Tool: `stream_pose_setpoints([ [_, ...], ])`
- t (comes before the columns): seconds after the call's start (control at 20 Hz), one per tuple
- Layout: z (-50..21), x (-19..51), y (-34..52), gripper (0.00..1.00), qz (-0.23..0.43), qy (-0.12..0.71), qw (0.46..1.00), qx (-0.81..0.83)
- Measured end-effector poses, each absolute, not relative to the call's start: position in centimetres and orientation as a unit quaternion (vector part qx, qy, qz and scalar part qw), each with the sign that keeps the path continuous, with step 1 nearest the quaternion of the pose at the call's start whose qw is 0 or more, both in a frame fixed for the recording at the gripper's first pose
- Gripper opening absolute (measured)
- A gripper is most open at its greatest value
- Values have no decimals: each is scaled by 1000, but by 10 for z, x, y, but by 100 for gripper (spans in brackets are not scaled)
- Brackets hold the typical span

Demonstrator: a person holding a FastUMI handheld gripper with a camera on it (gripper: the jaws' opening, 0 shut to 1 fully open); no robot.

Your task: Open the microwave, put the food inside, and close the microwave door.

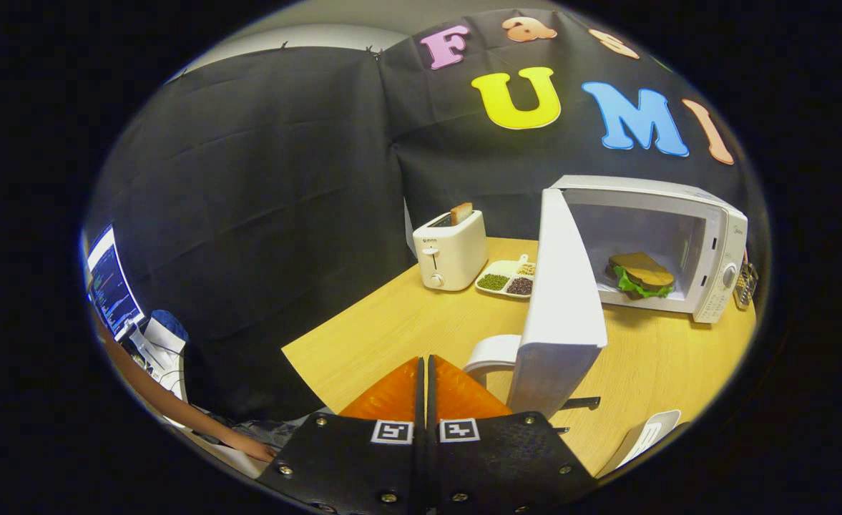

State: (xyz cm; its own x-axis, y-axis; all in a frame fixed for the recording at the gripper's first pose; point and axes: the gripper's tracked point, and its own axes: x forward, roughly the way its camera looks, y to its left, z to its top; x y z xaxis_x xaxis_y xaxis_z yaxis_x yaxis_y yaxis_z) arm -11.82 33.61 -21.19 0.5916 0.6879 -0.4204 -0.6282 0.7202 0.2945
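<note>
Inside microwave [707, 243], sandwich [641, 275]; tongs [425, 379] closed

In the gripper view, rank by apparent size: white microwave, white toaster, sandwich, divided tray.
1. White microwave, open door nearest the shut tongs.
2. White toaster.
3. Lettuce sandwich inside the microwave and white divided tray of beans look alike; unranked.

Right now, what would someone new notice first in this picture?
Probably the white microwave at the far side of the wooden table, its door swung wide open and a sandwich sitting inside. Beside it stand a toaster with bread poking out and a little tray of beans. The gripper has its fingers shut on nothing, near the door.
</note>
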Motion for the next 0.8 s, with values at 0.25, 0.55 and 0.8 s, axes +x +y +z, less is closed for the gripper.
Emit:
stream_pose_setpoints([
  [0.25, -216, -111, 313, 0, 354, 266, 896, 41],
  [0.55, -221, -96, 273, 0, 325, 276, 904, 36],
  [0.8, -224, -80, 240, 0, 303, 280, 910, 33],
])
